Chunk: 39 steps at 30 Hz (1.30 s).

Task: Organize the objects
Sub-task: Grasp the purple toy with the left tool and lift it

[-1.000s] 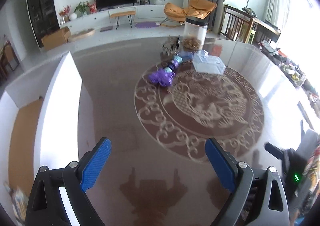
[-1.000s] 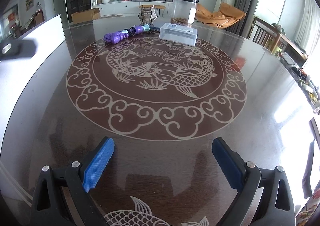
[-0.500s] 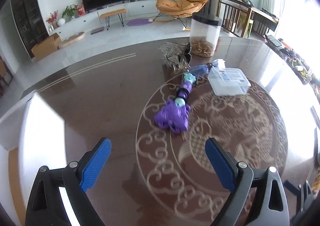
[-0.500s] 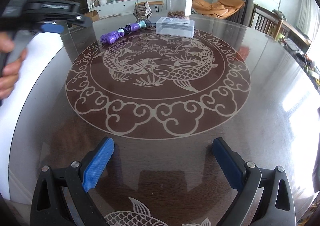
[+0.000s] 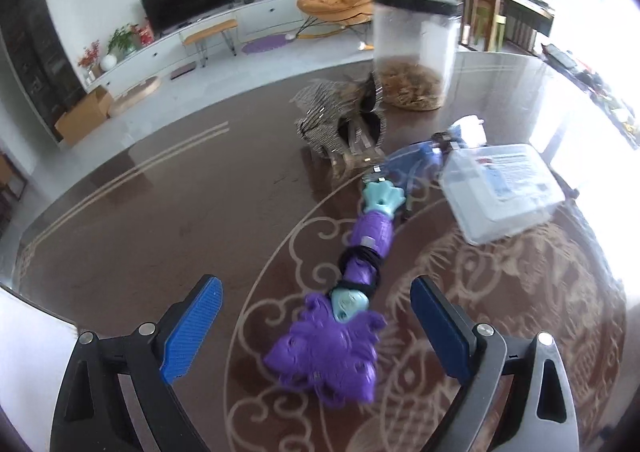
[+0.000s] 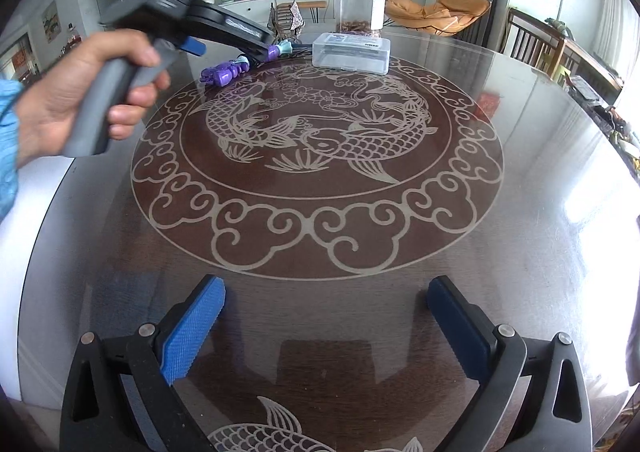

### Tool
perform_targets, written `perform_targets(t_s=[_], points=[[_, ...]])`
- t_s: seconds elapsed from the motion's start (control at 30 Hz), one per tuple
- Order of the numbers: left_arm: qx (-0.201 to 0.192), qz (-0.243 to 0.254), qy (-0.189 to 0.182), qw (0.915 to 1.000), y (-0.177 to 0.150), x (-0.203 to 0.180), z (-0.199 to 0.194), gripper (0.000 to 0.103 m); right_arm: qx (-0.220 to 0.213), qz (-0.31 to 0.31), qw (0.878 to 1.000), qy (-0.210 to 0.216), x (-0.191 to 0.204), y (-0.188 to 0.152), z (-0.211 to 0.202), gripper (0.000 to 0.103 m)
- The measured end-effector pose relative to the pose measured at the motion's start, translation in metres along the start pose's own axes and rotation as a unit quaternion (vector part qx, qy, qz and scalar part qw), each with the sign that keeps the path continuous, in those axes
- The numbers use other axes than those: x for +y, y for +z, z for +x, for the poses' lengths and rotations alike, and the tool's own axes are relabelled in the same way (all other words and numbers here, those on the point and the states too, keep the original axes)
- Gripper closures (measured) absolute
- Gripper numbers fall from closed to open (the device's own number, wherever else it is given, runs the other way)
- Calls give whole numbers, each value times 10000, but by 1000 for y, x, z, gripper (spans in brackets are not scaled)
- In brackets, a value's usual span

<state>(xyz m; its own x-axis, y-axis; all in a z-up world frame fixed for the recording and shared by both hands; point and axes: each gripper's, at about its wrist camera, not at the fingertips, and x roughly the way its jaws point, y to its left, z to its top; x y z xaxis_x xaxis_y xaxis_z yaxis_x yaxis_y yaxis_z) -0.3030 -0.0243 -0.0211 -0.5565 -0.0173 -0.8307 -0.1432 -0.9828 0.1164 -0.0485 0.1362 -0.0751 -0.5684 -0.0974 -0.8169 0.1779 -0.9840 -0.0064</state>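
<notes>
While spread wide, left gripper (image 5: pixel 316 326) above purple toy (image 5: pixel 332 344).

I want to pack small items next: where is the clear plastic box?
In the left wrist view, the clear plastic box lies on the table's right side, beside the purple toy and in front of the jar.

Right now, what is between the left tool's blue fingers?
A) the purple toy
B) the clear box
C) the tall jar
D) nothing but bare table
A: in the left wrist view the purple toy lies on the table between the open left tool, not yet gripped; the clear box and tall jar sit farther off.
</notes>
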Motion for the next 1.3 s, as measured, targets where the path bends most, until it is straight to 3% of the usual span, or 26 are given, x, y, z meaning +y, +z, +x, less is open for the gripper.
perform_targets(t_s=[0.17, 0.27, 0.3, 0.33, 0.5, 0.67, 0.87, 0.93, 1.03, 1.3], points=[[90, -547, -149, 9983, -5, 12, 13, 6, 8, 0, 10000, 24, 0, 0, 0, 0], [-136, -793, -82, 9967, -16, 16, 5, 27, 16, -11, 10000, 15, 0, 0, 0, 0], [-199, -821, -53, 9964, -20, 15, 2, 39, 20, -16, 10000, 9, 1, 0, 0, 0], [-237, -832, -2, 9962, -25, 13, -3, 40, 21, -18, 10000, 8, 1, 0, 0, 0], [-268, -1047, 202, 9939, -57, 2, -23, 42, 22, -17, 10000, 12, 1, 0, 0, 0], [-175, -1517, 490, 9871, -112, -4, -58, 41, 23, -17, 10000, 15, 1, 0, 0, 0], [-170, -1711, 607, 9832, -182, 0, -99, 38, 24, -22, 10000, 13, 1, 0, 1, 0], [-96, -1755, 642, 9823, -193, 3, -102, 15, 24, -21, 10000, 13, 1, 0, 0, 0], [93, -1834, 595, 9812, -192, 13, -95, 0, 24, -22, 10000, 14, 1, 1, 0, 0], [63, -1737, 553, 9832, -189, 11, -91, 0, 24, -21, 10000, 15, 1, 1, 0, 0]])
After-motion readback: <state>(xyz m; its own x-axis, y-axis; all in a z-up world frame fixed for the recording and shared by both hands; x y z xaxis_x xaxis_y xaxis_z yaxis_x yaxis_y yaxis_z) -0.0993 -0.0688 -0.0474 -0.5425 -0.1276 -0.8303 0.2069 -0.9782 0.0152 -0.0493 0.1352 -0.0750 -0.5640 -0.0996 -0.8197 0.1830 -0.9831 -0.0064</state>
